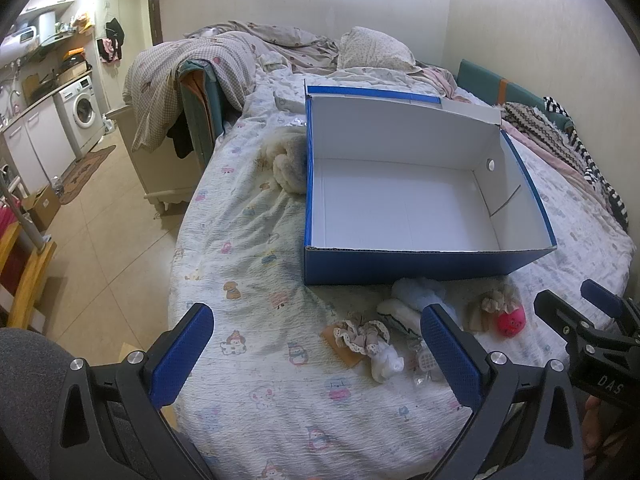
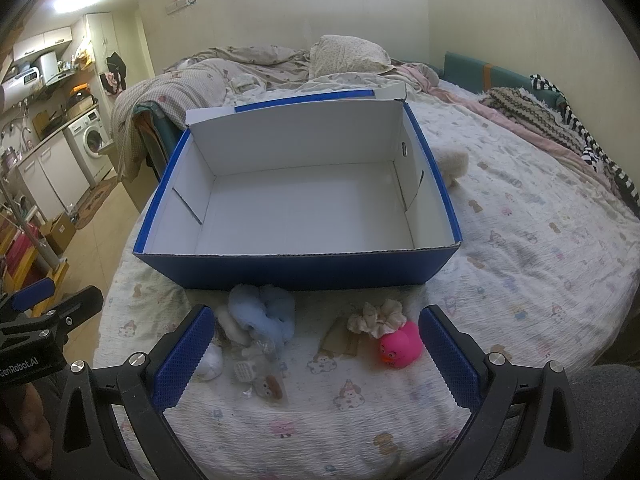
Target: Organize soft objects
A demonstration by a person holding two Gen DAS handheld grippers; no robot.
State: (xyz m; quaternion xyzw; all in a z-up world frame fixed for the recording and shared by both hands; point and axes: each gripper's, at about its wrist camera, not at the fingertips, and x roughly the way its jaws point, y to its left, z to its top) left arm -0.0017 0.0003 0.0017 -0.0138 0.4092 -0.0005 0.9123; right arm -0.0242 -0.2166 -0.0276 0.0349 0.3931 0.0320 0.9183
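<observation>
An empty blue box with a white inside (image 1: 404, 204) (image 2: 304, 204) stands on the bed. In front of it lie a light blue fluffy scrunchie (image 1: 420, 294) (image 2: 260, 312), a pink rubber duck (image 1: 511, 322) (image 2: 400, 346), a beige scrunchie on a card (image 1: 494, 302) (image 2: 378, 316), a lace-trimmed scrunchie on a card (image 1: 360, 334), a small white soft item (image 1: 386, 364) (image 2: 212, 360) and small packets (image 2: 262, 376). My left gripper (image 1: 316, 356) is open and empty, near the lace scrunchie. My right gripper (image 2: 316, 356) is open and empty, in front of the duck and packets.
A cream fluffy item (image 1: 288, 164) (image 2: 452, 162) lies beside the box. Crumpled quilts and a pillow (image 1: 376, 50) fill the bed's far end. Striped knitwear (image 2: 560, 128) lies at the right edge. The bed's left edge drops to a tiled floor (image 1: 100, 240).
</observation>
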